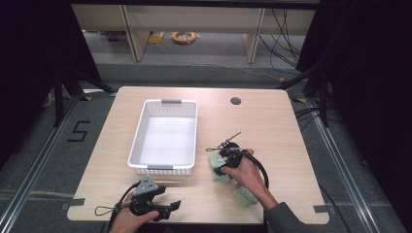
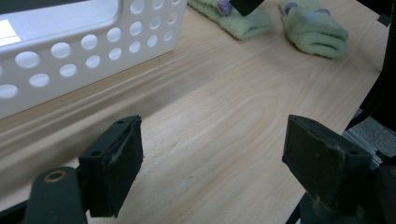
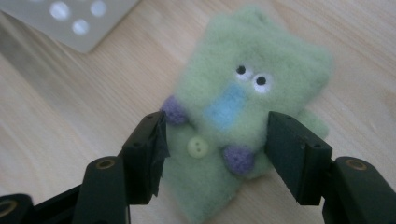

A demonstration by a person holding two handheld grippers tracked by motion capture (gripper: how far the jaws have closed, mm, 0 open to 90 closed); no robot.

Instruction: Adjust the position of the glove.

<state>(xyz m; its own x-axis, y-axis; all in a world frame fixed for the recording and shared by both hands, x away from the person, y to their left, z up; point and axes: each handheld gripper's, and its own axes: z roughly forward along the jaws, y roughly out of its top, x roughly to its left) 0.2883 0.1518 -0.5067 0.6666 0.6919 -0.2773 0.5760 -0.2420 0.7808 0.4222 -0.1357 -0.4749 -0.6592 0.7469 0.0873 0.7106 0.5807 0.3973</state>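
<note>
Open left tongs (image 2: 212, 154) over bare table (image 2: 224, 107); white basket (image 2: 88, 51), 2 green socks (image 2: 313, 28) beyond.

white perforated basket (image 1: 165, 138) on table (image 1: 272, 126) | orange cable coil (image 1: 184, 37) on floor

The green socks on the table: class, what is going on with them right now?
A person works at a wooden table with a tool in each hand. The right tool is open and straddles one fuzzy green sock, its jaws on either side, not yet closed. A second green sock lies nearer the table's front edge. The left tool is open over bare wood near the white basket, which looks empty.
</note>
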